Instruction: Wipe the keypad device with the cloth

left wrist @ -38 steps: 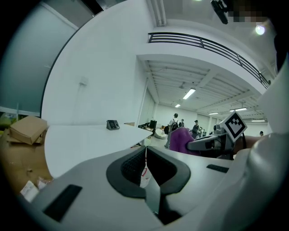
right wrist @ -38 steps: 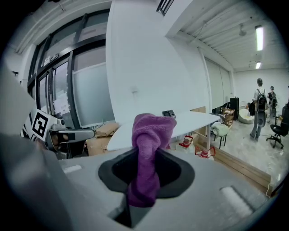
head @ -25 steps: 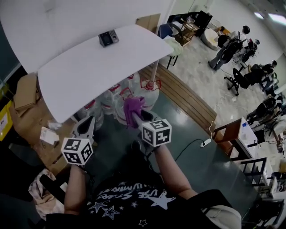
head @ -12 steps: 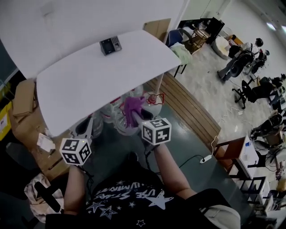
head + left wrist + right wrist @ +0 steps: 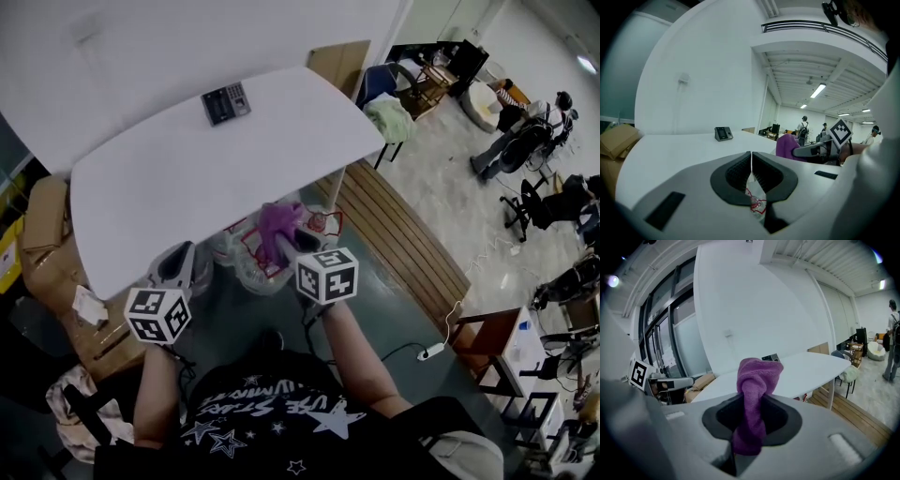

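Note:
The dark keypad device (image 5: 226, 103) lies at the far edge of the white table (image 5: 169, 187); it also shows small in the left gripper view (image 5: 723, 133) and, partly behind the cloth, in the right gripper view (image 5: 770, 357). My right gripper (image 5: 285, 247) is shut on a purple cloth (image 5: 278, 226) and is held short of the table's near edge. The cloth (image 5: 754, 390) bunches up between the pads (image 5: 780, 416). My left gripper (image 5: 177, 266) is beside it at the left, shut (image 5: 751, 158) with nothing in it.
Clear plastic bags with red print (image 5: 246, 251) sit under the table. Cardboard boxes (image 5: 45, 220) stand at the left. A chair with a green cover (image 5: 387, 116) and a wooden floor strip (image 5: 398, 230) are at the right. Several people sit far right (image 5: 525, 141).
The table and keypad have slid lower and nearer in the head view. Both grippers keep the same pose, and the cloth stays in the right one.

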A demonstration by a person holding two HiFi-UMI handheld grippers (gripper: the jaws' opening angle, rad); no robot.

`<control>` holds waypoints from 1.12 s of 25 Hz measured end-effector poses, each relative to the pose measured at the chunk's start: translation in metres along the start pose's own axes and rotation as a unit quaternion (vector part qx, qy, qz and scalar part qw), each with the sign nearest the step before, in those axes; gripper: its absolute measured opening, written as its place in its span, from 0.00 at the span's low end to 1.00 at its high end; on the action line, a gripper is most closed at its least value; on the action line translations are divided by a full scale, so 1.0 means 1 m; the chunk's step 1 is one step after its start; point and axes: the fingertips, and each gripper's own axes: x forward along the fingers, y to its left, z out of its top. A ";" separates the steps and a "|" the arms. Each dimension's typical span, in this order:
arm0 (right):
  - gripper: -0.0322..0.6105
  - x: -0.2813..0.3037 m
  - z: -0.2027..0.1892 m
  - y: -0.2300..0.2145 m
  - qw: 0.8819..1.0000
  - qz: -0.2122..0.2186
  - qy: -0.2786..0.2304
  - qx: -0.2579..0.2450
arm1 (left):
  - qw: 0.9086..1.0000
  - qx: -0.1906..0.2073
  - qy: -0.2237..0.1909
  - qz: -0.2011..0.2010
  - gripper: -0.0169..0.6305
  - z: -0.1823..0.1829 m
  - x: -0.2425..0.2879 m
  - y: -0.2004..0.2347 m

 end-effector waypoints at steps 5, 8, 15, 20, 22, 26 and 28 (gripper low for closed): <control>0.20 0.000 0.000 -0.025 1.000 0.019 0.008 -0.008 | 1.000 -0.001 -0.004 0.012 0.05 0.005 0.027 -0.015; 0.20 0.003 -0.001 -0.035 1.000 0.021 0.012 -0.006 | 1.000 0.002 -0.007 0.014 0.05 0.011 0.036 -0.020; 0.20 0.010 -0.003 -0.040 0.999 0.034 0.017 -0.004 | 1.000 -0.002 0.005 0.020 0.05 0.008 0.050 -0.018; 0.20 0.013 -0.001 -0.049 0.999 0.029 0.021 -0.002 | 1.000 -0.006 0.006 0.010 0.05 0.010 0.070 -0.018; 0.20 0.016 0.003 -0.052 0.999 0.027 0.020 -0.004 | 1.000 -0.006 0.007 0.005 0.05 0.011 0.079 -0.016; 0.20 0.027 0.009 -0.065 0.999 0.018 0.025 -0.010 | 1.000 -0.005 0.013 -0.009 0.05 0.012 0.098 -0.012; 0.20 0.036 0.014 -0.071 0.999 0.014 0.028 -0.010 | 1.000 -0.007 0.016 -0.013 0.05 0.014 0.108 -0.006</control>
